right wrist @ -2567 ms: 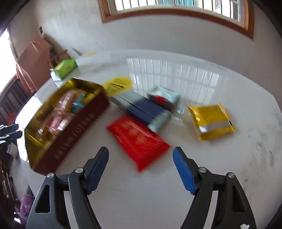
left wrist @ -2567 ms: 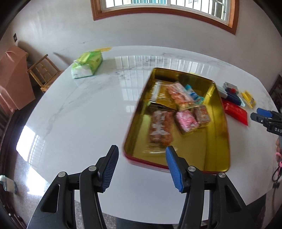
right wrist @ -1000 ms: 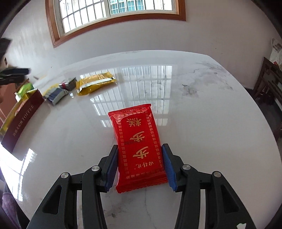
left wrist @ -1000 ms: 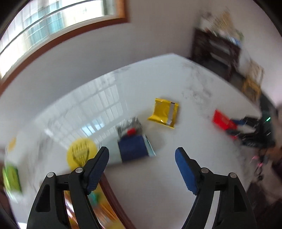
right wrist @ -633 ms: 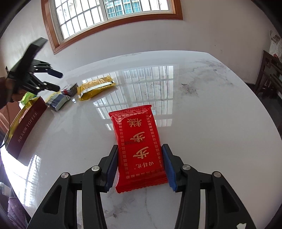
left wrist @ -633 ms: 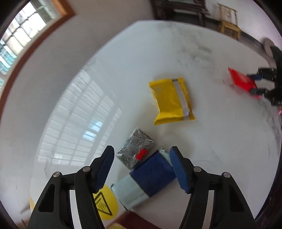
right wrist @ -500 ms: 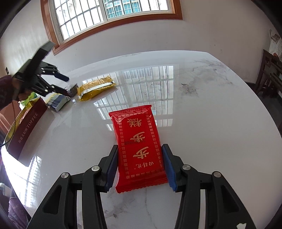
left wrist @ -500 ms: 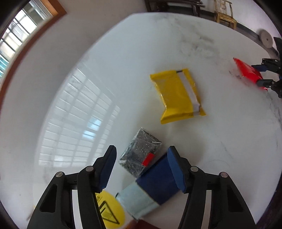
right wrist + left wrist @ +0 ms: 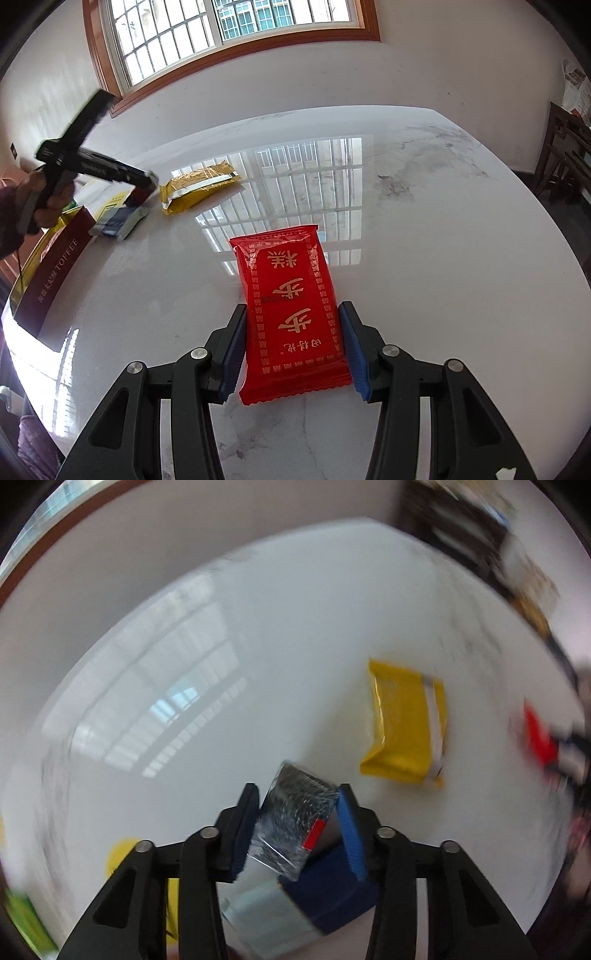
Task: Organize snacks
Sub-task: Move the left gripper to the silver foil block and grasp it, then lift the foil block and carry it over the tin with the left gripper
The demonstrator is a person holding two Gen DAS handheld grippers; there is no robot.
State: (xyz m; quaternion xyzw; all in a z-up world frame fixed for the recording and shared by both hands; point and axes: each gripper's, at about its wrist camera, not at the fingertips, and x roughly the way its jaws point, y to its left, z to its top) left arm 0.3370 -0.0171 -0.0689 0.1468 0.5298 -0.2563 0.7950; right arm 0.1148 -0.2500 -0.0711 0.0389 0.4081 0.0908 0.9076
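Clamping from both sides, the left gripper (image 9: 297, 823) has its jaws on a silver-black foil packet (image 9: 295, 821), having just been closing; the packet sits tilted between the blue pads, its lower corner over a dark blue and pale packet (image 9: 314, 901) lying on the table. Judged from the tilt, the grip is on the packet's edges and may let it swing. In the left wrist view a yellow packet (image 9: 406, 731) lies flat, apart to the right, and a yellow round item (image 9: 122, 853) shows near the left; the picture is blurred, so finer detail cannot be told.

The right gripper (image 9: 293, 350) is closed on a red packet (image 9: 291, 306), pads pressed to its long sides at the near end, the far end reaching out over the table. Whether the packet's underside rests on the surface cannot be told.

Far left in the right wrist view stands the open toffee tin (image 9: 55, 266), presumably the destination, with the blue packet just beside its wall. A person's hand (image 9: 40, 206) works the left gripper there.

Surface: glossy white marble table (image 9: 424, 221), reflecting the barred window (image 9: 229, 29). Walls white; dark wooden furniture (image 9: 565, 162) at the right.
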